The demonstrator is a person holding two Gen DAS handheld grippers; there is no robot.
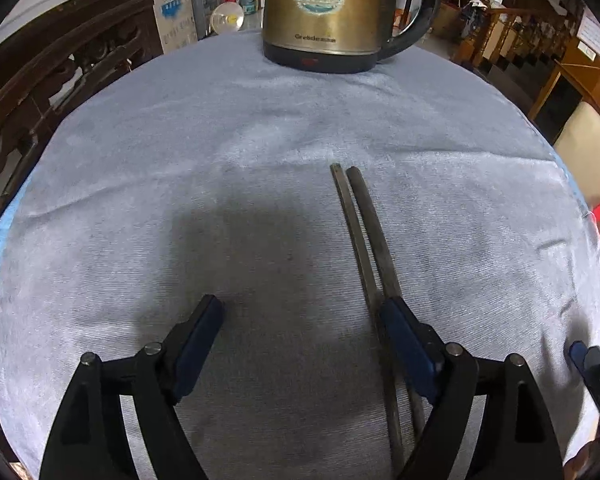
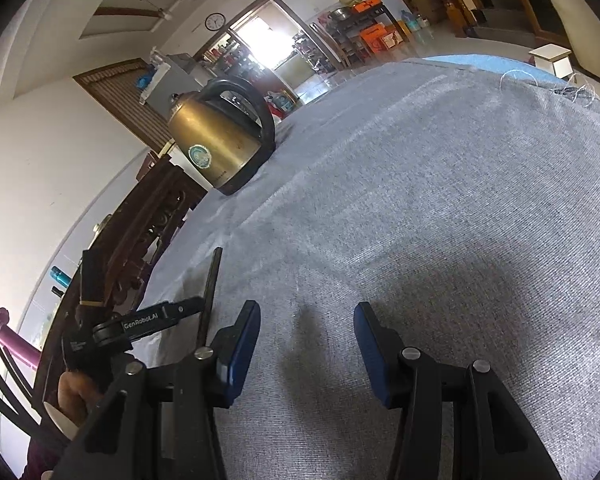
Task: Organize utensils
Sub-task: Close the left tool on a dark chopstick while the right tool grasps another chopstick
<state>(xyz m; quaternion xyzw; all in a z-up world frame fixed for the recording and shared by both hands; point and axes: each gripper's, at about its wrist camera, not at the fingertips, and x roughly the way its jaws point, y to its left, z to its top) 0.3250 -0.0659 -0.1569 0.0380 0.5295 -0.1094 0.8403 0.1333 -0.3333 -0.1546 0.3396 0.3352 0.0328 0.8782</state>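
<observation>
Grey cloth (image 1: pixel 260 140) over table — brass kettle (image 1: pixel 324 12) at far edge. Two dark chopsticks (image 1: pixel 364 232) flat on cloth, touching left claw's (image 1: pixel 300 320) right finger; claw open. Right claw (image 2: pixel 306 336) open, empty.

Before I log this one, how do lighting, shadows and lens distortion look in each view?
Left wrist view: even light, a dark soft shadow on the grey cloth beside the chopsticks, fisheye bowing the table edge, the kettle sharp. Right wrist view: the bright doorway is blown out, the horizon tilts and bends, and a softer shadow lies ahead of the right tool.
</observation>
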